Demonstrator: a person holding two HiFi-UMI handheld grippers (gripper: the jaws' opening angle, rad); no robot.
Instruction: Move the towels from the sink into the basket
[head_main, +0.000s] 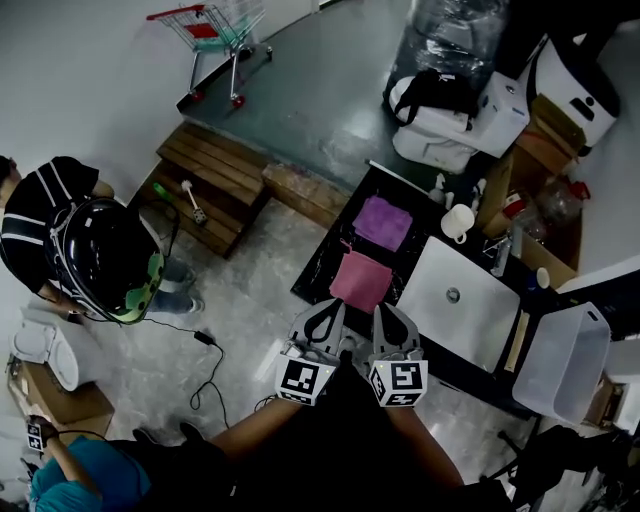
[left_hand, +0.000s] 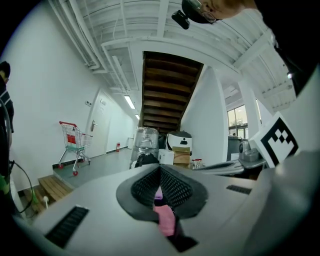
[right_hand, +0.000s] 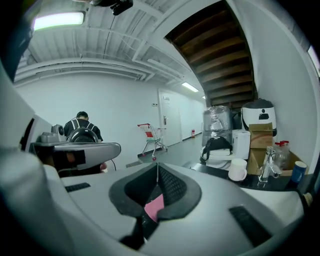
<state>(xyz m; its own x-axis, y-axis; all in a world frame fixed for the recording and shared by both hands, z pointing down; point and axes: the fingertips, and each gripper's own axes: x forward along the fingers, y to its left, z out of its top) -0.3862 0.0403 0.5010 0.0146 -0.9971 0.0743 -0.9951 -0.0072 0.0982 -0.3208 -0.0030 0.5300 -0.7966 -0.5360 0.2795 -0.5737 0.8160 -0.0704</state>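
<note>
A pink towel (head_main: 362, 280) and a purple towel (head_main: 384, 222) lie flat on the black counter (head_main: 322, 262), left of the white sink (head_main: 462, 296). The sink's basin shows only its drain. The white basket (head_main: 565, 362) stands at the right of the sink. My left gripper (head_main: 333, 306) and right gripper (head_main: 381, 310) hover side by side just short of the pink towel's near edge, both with jaws together and nothing between them. Pink cloth (left_hand: 165, 220) shows under the left gripper (left_hand: 160, 168), and the pink towel (right_hand: 155, 207) shows under the right gripper (right_hand: 157, 165).
A white mug (head_main: 458, 221) and a faucet (head_main: 505, 243) stand at the counter's back. A person in a striped shirt (head_main: 45, 205) with a black helmet is at the left, beyond wooden pallets (head_main: 215, 180). A shopping cart (head_main: 215, 30) stands far off. A cable (head_main: 205, 340) crosses the floor.
</note>
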